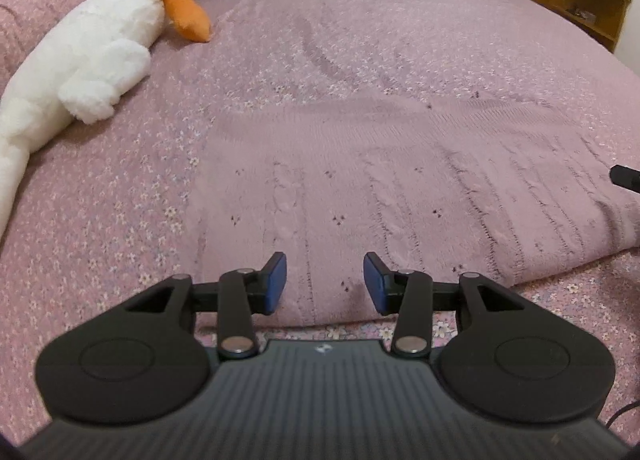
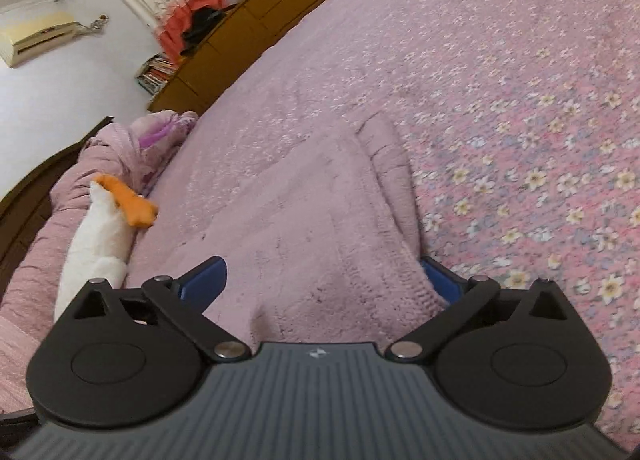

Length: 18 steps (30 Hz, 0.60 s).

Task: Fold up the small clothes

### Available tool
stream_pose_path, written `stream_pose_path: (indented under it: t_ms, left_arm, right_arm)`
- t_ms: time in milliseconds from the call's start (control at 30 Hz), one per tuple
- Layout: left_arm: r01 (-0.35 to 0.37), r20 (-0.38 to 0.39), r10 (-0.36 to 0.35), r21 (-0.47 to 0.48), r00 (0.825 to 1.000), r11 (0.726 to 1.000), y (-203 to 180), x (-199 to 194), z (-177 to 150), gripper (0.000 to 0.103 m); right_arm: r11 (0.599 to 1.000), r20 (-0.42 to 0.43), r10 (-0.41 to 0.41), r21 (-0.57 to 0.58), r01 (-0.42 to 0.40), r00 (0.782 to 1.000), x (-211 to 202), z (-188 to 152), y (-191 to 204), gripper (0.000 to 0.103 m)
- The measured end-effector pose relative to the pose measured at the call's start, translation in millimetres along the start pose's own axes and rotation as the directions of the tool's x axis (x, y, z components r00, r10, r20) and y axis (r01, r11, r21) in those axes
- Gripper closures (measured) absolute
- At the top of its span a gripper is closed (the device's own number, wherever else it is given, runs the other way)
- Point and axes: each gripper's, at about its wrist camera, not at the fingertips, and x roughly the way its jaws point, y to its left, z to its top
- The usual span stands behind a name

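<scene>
My left gripper (image 1: 325, 284) hangs over the near hem of the pink knitted sweater (image 1: 400, 179), jaws partly apart with bare knit showing between the blue pads (image 1: 277, 282), gripping nothing. The sweater lies spread flat on the flowered bedspread (image 1: 120, 211), with the white plush toy (image 1: 96, 55) well off beyond the sweater's left edge. My right gripper (image 2: 322, 280) is spread as wide as it goes, a raised fold of the sweater's edge (image 2: 320, 219) sitting between the pads without being pinched. From there the toy (image 2: 100, 236) lies to the sweater's left, near the wooden cabinet (image 2: 240, 47).
</scene>
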Motion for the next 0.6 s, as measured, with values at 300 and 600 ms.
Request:
stream_pose_path:
  t_ms: [300,600]
  left_arm:
    - [-0.037,-0.029,0.035,-0.061,0.999,0.997,16.6,1.2,-3.9,0.058]
    - [-0.062,-0.044,0.058,-0.099,0.997,0.993,62.7,8.1,3.1,0.058]
  right_arm:
    - [0.986,0.038,0.072,0.147,-0.076,0.997,-0.5,3.6,-19.3,0.028]
    - [0.993,0.077,0.064,0.092,-0.071,0.995,11.4,-1.3,-14.1,0.027]
